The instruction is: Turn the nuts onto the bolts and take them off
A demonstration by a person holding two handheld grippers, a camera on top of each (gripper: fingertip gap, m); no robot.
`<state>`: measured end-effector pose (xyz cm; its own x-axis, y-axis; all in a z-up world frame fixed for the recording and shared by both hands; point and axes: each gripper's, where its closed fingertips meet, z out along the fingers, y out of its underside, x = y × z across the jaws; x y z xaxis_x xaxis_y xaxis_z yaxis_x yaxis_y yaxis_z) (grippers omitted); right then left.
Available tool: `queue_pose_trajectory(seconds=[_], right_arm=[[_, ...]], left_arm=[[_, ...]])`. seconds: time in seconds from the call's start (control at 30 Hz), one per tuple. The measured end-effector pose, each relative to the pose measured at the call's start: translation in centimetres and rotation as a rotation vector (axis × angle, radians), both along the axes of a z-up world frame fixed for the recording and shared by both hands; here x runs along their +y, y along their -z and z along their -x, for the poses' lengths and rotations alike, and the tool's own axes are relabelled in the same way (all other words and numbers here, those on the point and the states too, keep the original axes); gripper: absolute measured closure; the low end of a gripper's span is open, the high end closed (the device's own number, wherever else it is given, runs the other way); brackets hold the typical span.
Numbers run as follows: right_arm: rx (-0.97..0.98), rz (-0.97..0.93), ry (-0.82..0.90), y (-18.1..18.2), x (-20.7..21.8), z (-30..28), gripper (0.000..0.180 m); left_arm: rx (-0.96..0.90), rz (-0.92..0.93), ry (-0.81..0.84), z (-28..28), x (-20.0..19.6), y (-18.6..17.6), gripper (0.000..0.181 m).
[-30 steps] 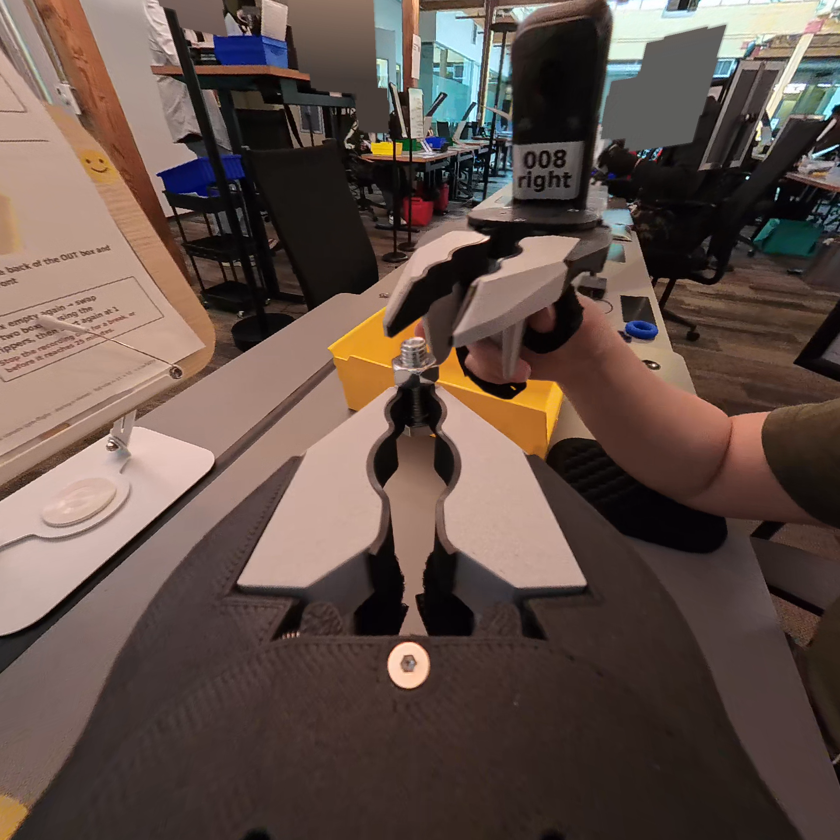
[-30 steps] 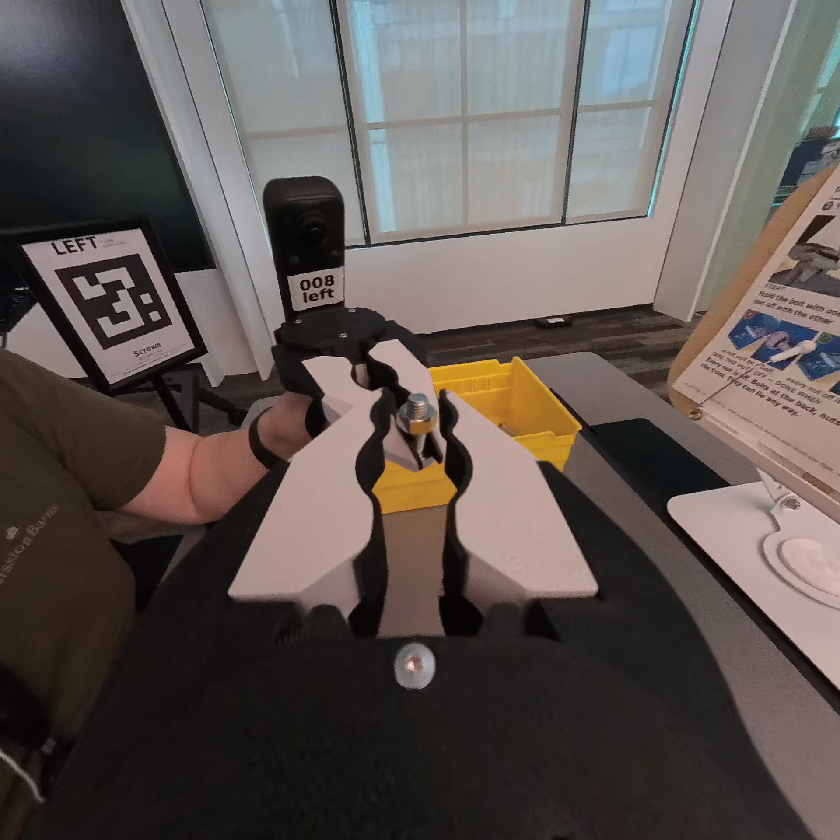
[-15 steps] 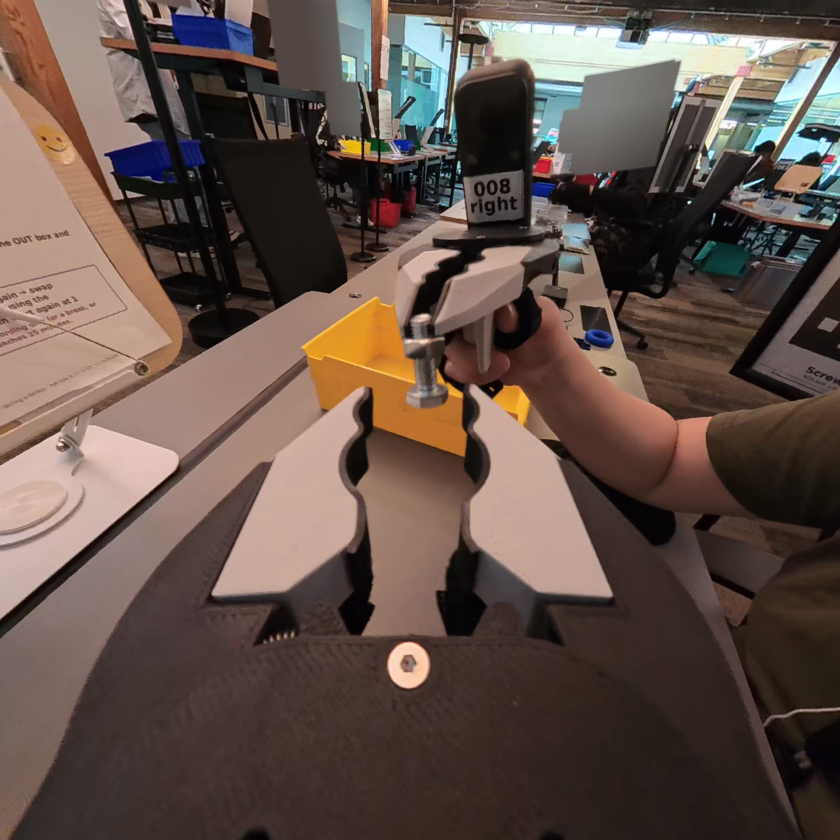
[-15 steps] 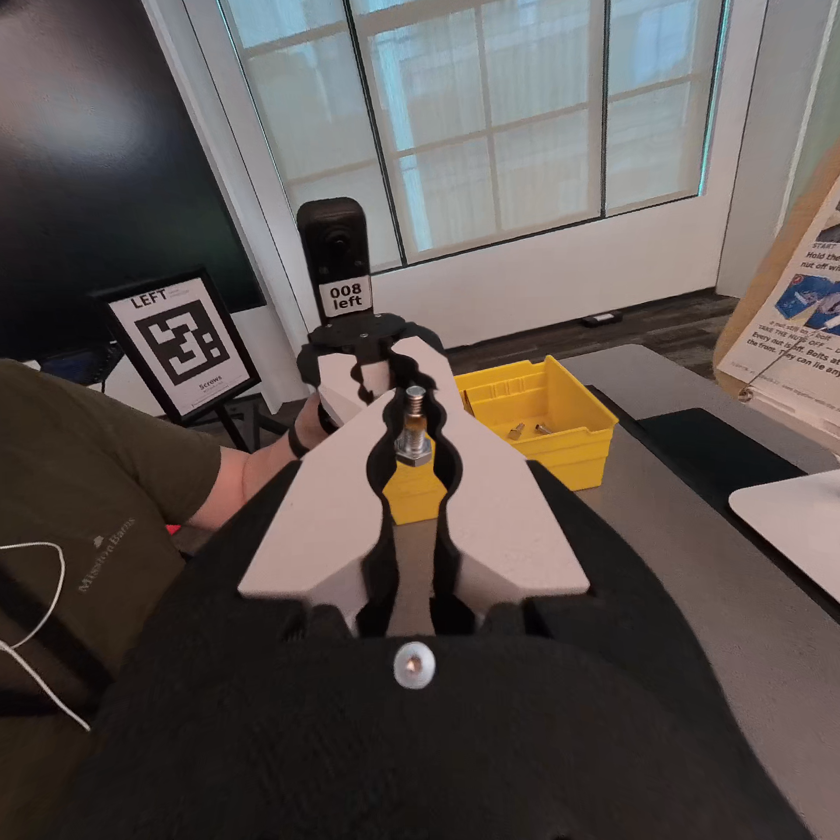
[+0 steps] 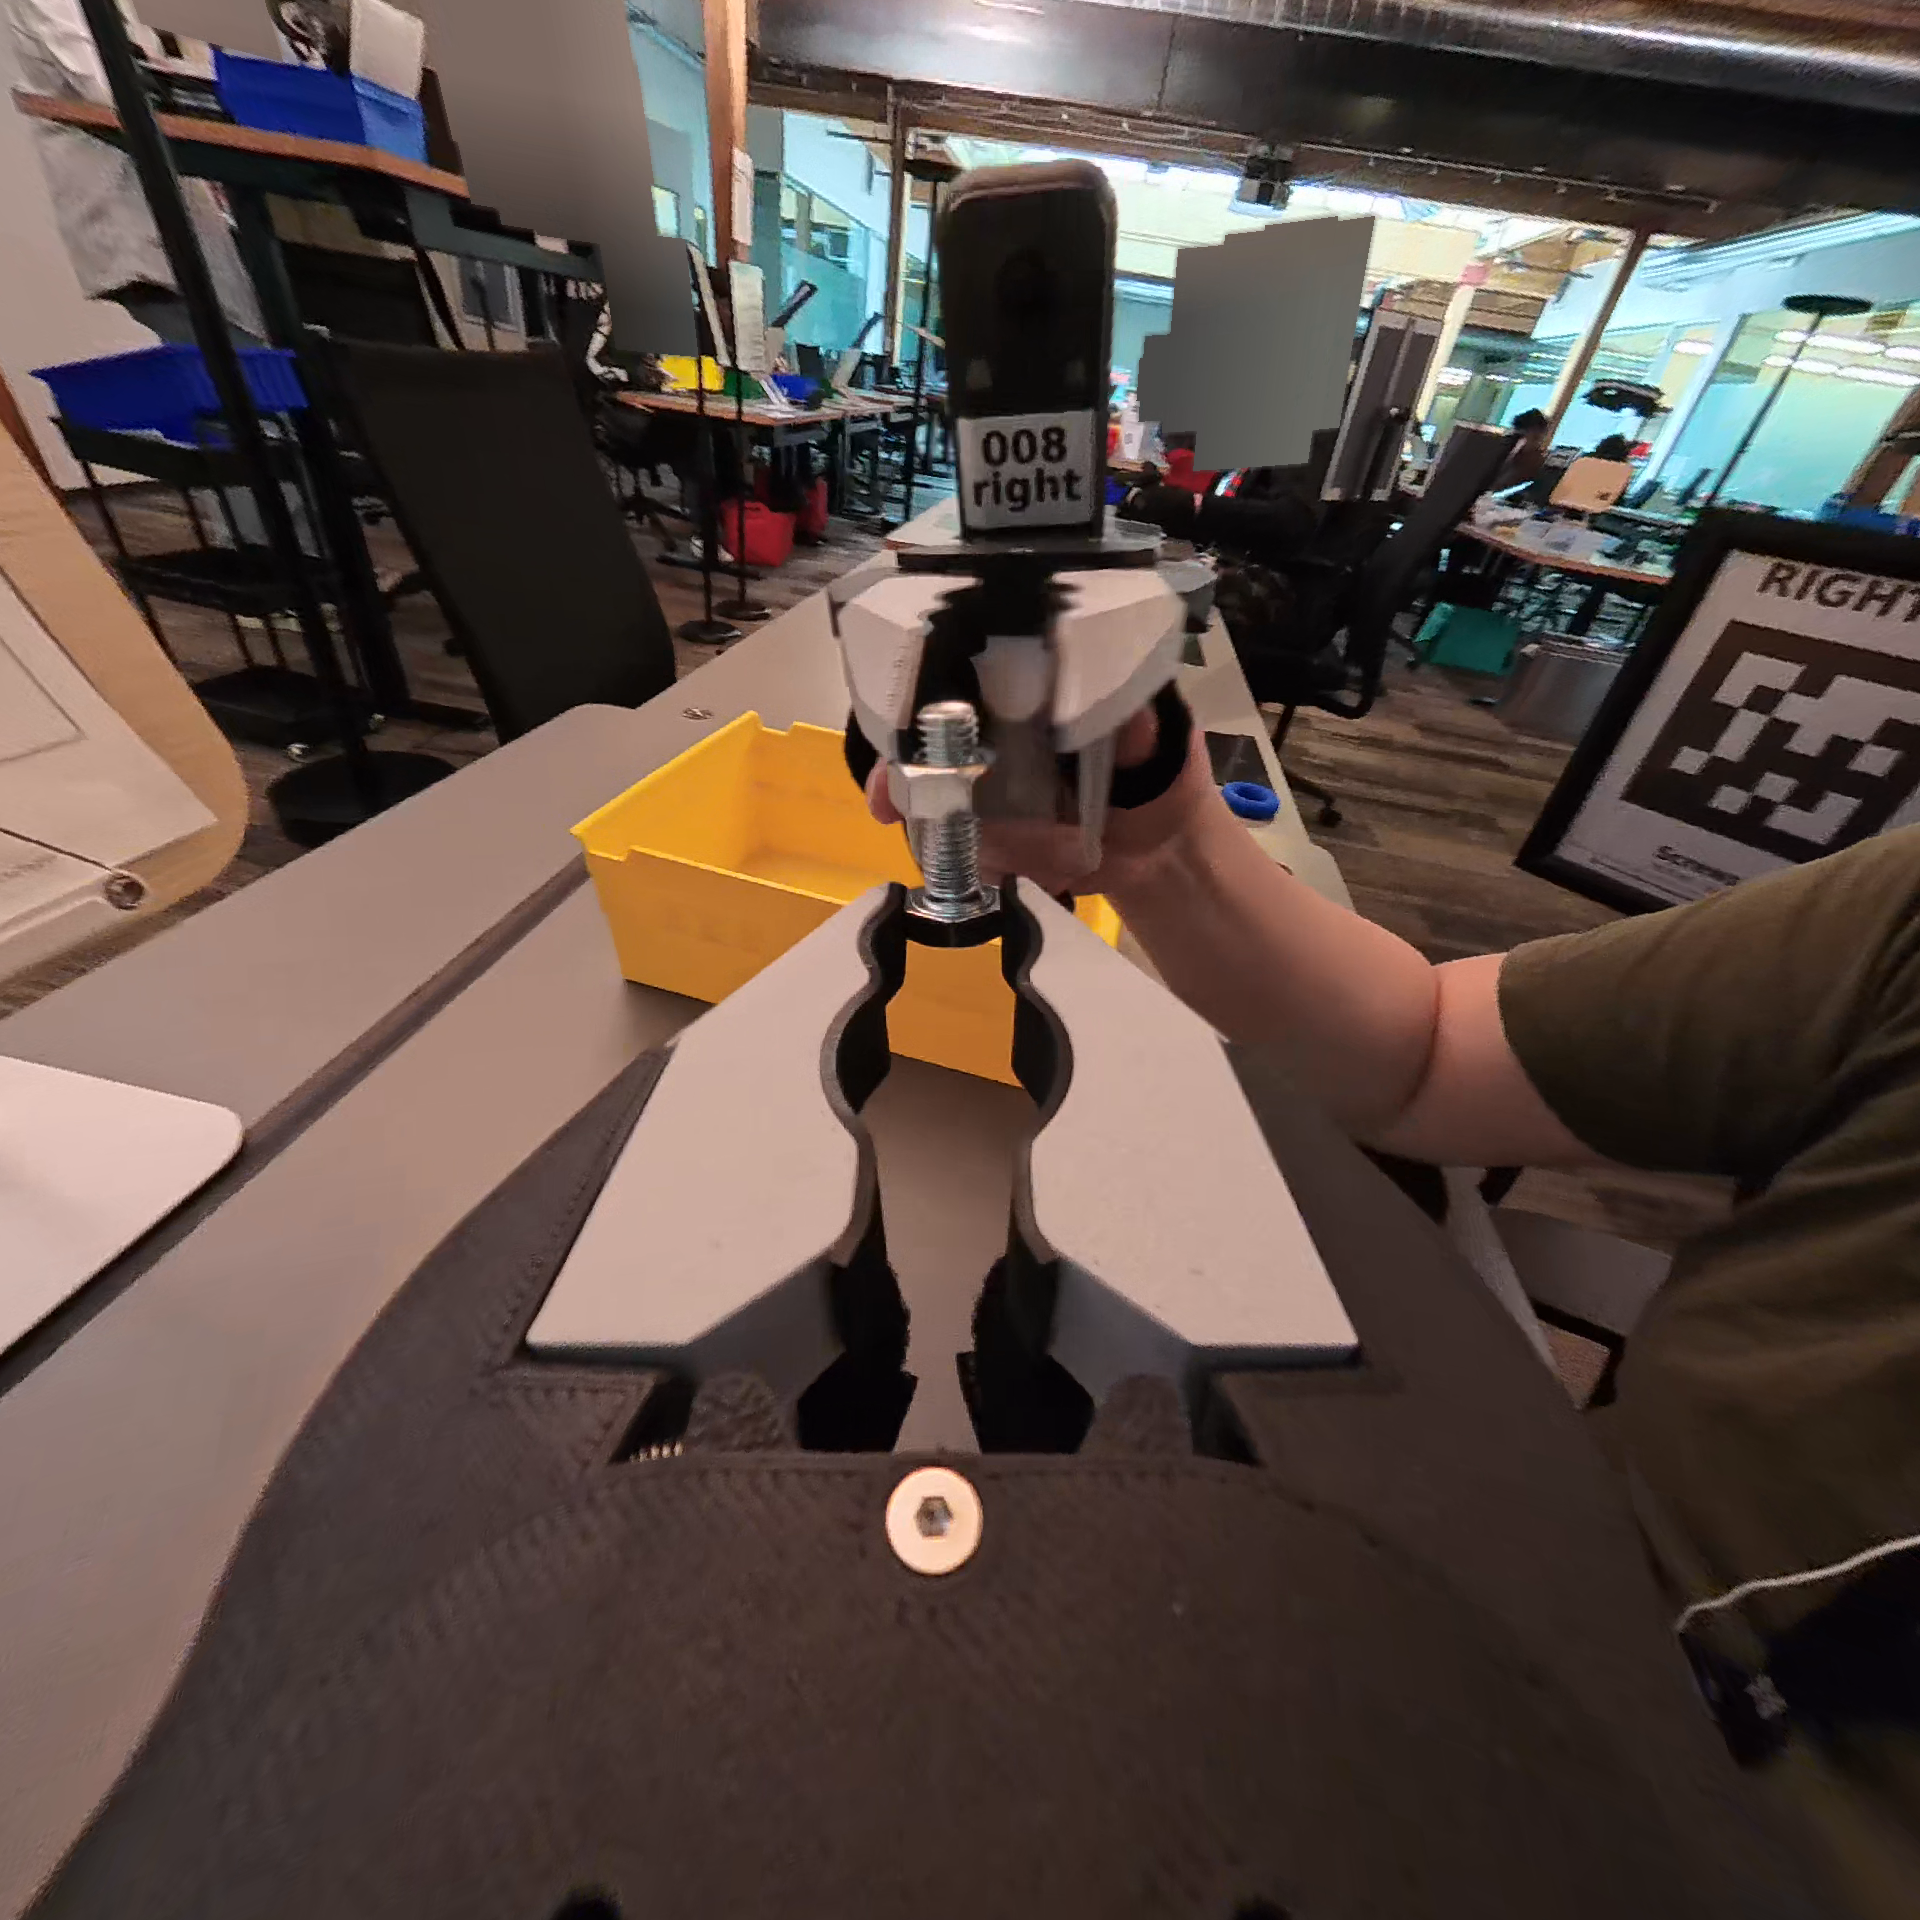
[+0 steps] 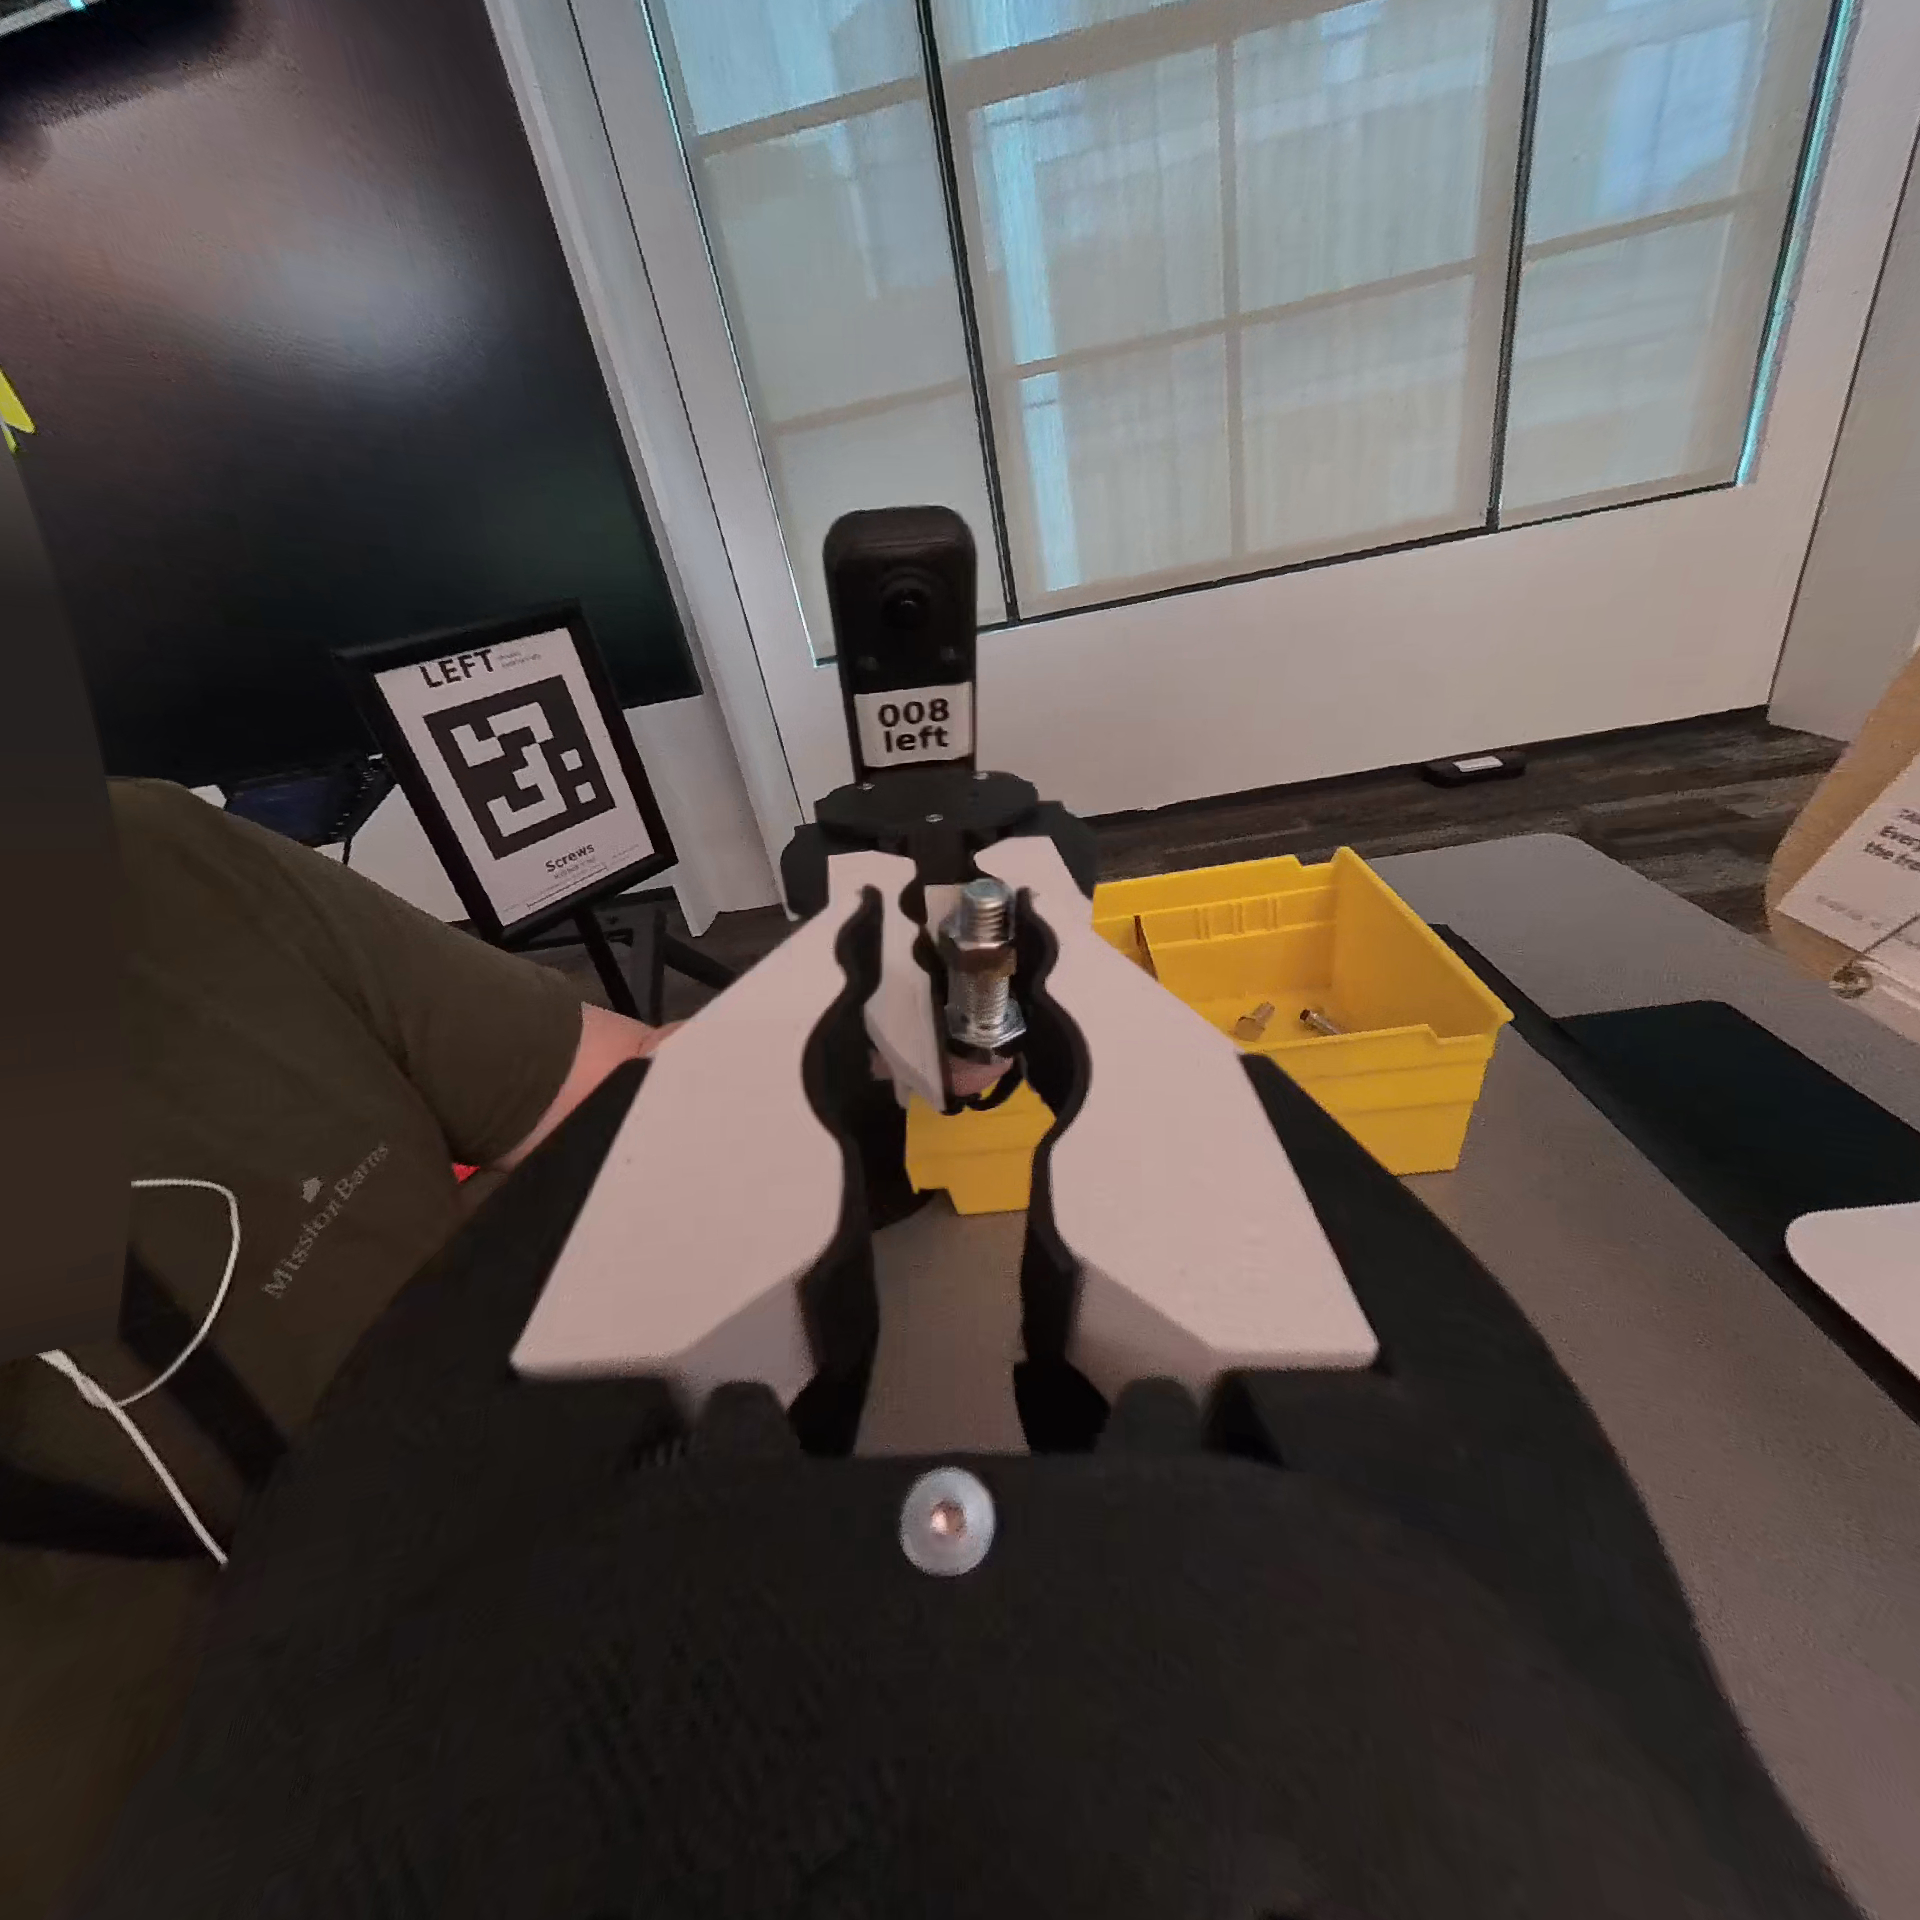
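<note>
Bin (image 5: 727, 894), yellow, on grey table (image 5: 416, 987) behind both tools; two loose bolts (image 6: 1257, 1018) inside. Right gripper (image 5: 971, 800) clenched on nut (image 5: 940, 795). Left gripper (image 5: 951, 904) set round bolt head, firm clamp or not impossible to tell. Bolt (image 5: 945, 862) in mid-air between the tools, long axis upright, threaded end up, head down. Nut high on the thread, a few turns from the tip: judged mid-turn, direction undetermined.

A: Site type?
B: Open-plan office workspace. Upper half of frame: rows of desks (image 5: 790, 400), office chairs (image 5: 1340, 592), shelving with blue bins (image 5: 166, 379).
A: Other side?
B: Large gridded window (image 6: 1247, 291), framed marker sign (image 6: 509, 764).
</note>
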<state>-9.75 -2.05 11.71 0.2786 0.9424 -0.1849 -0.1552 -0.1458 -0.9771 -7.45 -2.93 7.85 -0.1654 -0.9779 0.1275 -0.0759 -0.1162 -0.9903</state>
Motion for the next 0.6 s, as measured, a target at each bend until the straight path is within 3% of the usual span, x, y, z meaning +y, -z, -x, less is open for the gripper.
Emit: queue_pose_trajectory(seconds=[0.2,0.27,0.43,0.5,0.6], right_arm=[[-0.064,0.029,0.028,0.3,-0.2,-0.1,0.14],[-0.082,-0.001,0.027,-0.1,-0.8,-0.7,0.149],[-0.103,-0.019,0.095,0.1,0.2,-0.8,0.139],[-0.102,-0.03,0.083,0.3,0.2,-0.1,0.141],[-0.157,-0.003,0.076,1.1,0.2,0.0,0.158]], left_arm=[[0.017,-0.015,-0.076,0.1,1.2,0.2,0.165],[-0.001,-0.011,-0.091,0.2,1.5,-0.1,0.165],[-0.031,-0.032,-0.062,0.3,0.6,-0.8,0.165],[-0.024,-0.041,-0.051,0.2,0.2,-0.7,0.165],[-0.023,-0.042,-0.083,0.2,0.7,-0.7,0.165]])
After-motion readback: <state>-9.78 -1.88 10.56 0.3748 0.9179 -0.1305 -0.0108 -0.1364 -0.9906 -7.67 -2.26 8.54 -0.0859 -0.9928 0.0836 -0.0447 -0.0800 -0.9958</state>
